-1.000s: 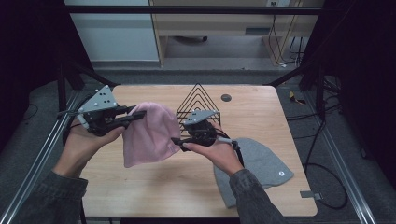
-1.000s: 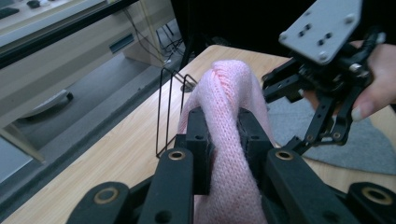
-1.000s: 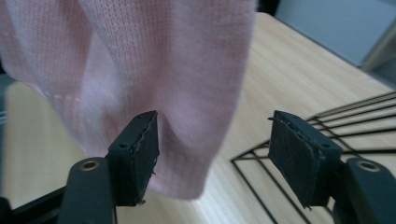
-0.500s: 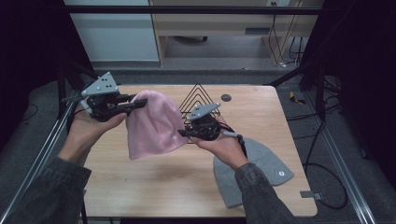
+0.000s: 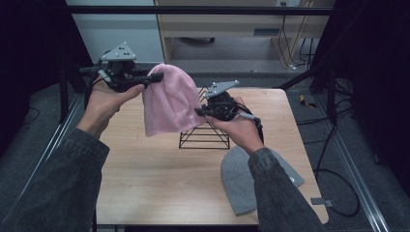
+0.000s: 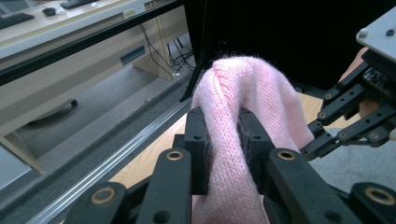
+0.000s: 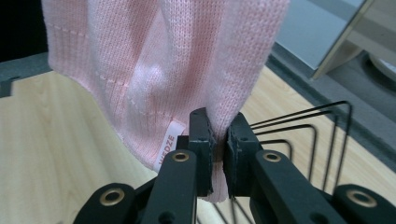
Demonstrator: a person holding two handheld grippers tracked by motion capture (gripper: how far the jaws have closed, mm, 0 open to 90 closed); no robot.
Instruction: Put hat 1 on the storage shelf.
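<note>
A pink knit beanie (image 5: 169, 101) hangs in the air above the table's back half, held by both grippers. My left gripper (image 5: 153, 77) is shut on its top, up at the left; its own view shows the pink knit (image 6: 233, 140) pinched between the jaws. My right gripper (image 5: 199, 111) is shut on the beanie's lower right edge, near a small white label (image 7: 166, 144). Just below the beanie stands a black wire rack (image 5: 205, 135), whose wires (image 7: 299, 126) run to the right of the right jaws. A grey beanie (image 5: 241, 179) lies flat at the front right.
The wooden table (image 5: 154, 183) has bare room at the front left. Metal rails (image 5: 58, 140) run along both sides. A cable (image 5: 333, 193) trails off the right edge. A desk and floor lie beyond the far edge.
Both grippers have lifted the pink beanie up and away from the table. It now hangs over the wire rack, with the left gripper raised highest.
</note>
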